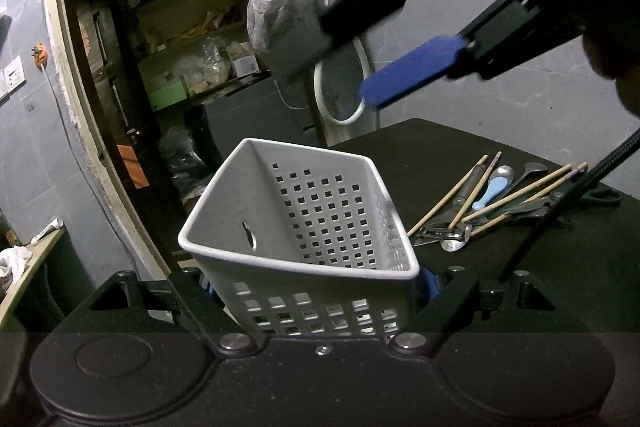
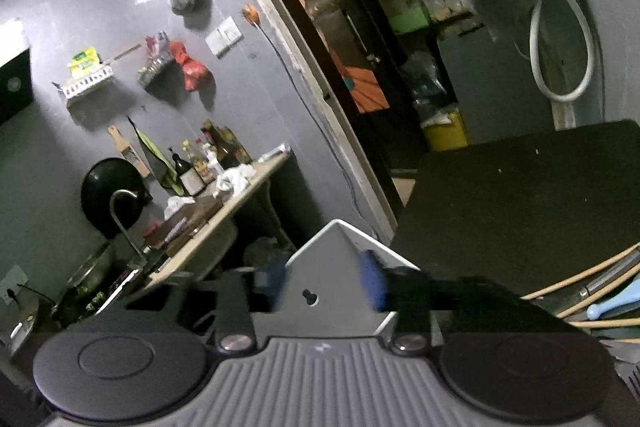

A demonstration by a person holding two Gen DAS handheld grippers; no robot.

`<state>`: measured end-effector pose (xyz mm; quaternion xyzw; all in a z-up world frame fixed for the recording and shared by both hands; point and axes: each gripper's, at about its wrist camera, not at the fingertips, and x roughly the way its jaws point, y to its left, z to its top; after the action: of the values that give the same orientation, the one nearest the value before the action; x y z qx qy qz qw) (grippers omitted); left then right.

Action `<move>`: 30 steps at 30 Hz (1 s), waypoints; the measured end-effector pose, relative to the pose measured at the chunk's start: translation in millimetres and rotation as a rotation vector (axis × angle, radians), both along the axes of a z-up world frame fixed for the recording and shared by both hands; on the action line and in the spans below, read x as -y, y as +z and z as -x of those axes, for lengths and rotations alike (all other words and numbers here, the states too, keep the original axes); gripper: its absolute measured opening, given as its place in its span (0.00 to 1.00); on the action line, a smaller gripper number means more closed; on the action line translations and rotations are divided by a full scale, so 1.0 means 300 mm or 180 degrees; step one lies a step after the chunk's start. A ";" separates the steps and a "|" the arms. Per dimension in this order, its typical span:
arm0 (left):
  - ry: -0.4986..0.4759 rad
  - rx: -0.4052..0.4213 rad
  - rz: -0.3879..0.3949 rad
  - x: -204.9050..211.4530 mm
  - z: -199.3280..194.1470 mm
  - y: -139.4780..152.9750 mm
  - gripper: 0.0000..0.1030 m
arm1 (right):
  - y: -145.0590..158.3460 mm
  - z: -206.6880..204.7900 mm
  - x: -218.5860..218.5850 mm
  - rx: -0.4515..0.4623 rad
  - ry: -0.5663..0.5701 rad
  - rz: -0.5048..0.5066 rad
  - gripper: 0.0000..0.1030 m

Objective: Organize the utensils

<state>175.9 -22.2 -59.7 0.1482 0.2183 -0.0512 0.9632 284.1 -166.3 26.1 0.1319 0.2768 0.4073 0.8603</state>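
Dark table (image 1: 560, 267) bears left tongs (image 1: 316, 291) clenching seemingly empty basket (image 1: 304, 223); right tongs (image 2: 328, 283) spread.

You saw a basket (image 1: 304, 227) of smooth, matt white plastic, its walls perforated. The table (image 1: 560, 287) was dark and matt. Chopsticks (image 1: 476, 191) looked like pale wood; one spoon (image 1: 502, 173) was glossy metal, another (image 1: 490, 193) light-blue plastic. The right gripper's pads (image 1: 412, 71) were rough blue.

Basket (image 1: 304, 227) base hidden; right tool (image 1: 372, 83) motion-blurred.
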 end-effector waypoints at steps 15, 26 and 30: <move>0.0052 -0.0052 -0.0052 0.020 -0.004 0.010 0.83 | -0.092 0.055 0.232 -0.0193 -0.0861 0.0282 1.00; 0.0114 -0.0115 -0.0119 0.043 -0.005 0.017 0.83 | -0.305 0.072 0.391 -0.0653 -0.1759 0.0667 1.00; 0.0166 -0.0140 -0.0110 0.046 -0.009 0.021 0.83 | -0.333 0.049 0.428 -0.0697 -0.1835 0.0643 1.00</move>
<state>178.6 -35.9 -53.3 0.1579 0.2441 -0.0256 0.9565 269.5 -294.9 -73.9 0.1618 0.3581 0.1008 0.9140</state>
